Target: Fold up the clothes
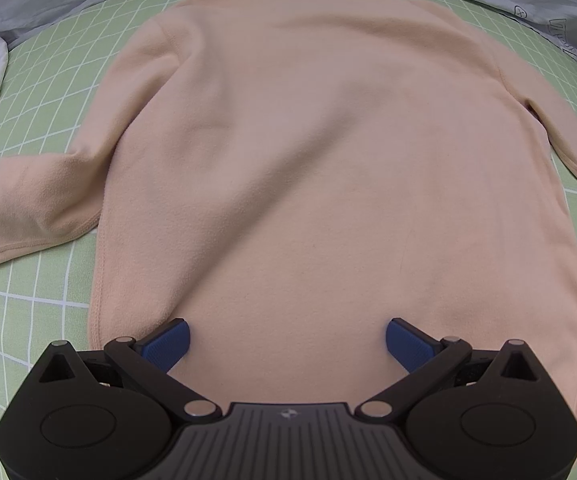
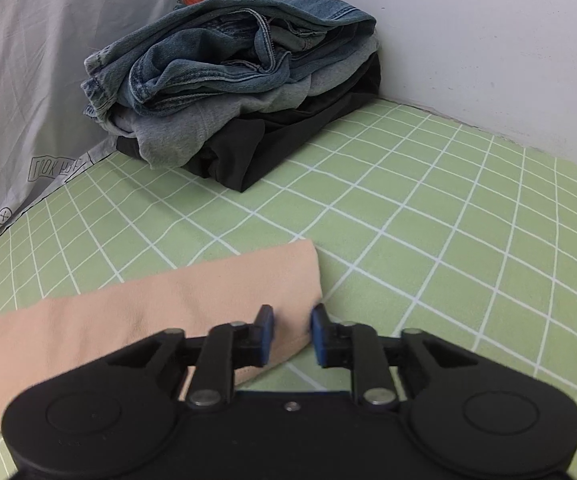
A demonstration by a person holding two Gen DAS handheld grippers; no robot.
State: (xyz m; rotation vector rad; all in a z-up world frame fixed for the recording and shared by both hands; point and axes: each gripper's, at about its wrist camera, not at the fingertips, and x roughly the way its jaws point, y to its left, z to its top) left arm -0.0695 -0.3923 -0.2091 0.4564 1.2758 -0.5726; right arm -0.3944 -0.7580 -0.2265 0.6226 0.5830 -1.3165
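While the peach fleece long-sleeved top (image 1: 308, 152) lies spread flat on the green white-gridded bed sheet (image 1: 32, 292), the left gripper (image 1: 287, 340) hangs over its near hem, blue pads spread wide. On the right wrist view, the right gripper (image 2: 292, 330) pinches the sleeve cuff (image 2: 288, 280), fabric between its narrowed pads. Folded jeans and dark garments (image 2: 232, 84) are stacked in the bed's far corner by the white wall (image 2: 468, 32).

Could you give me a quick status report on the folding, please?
Left gripper open over the hem of the peach sweater, spread flat. Right gripper nearly closed at the sleeve cuff, grip unconfirmed. Folded clothes pile sits clear.
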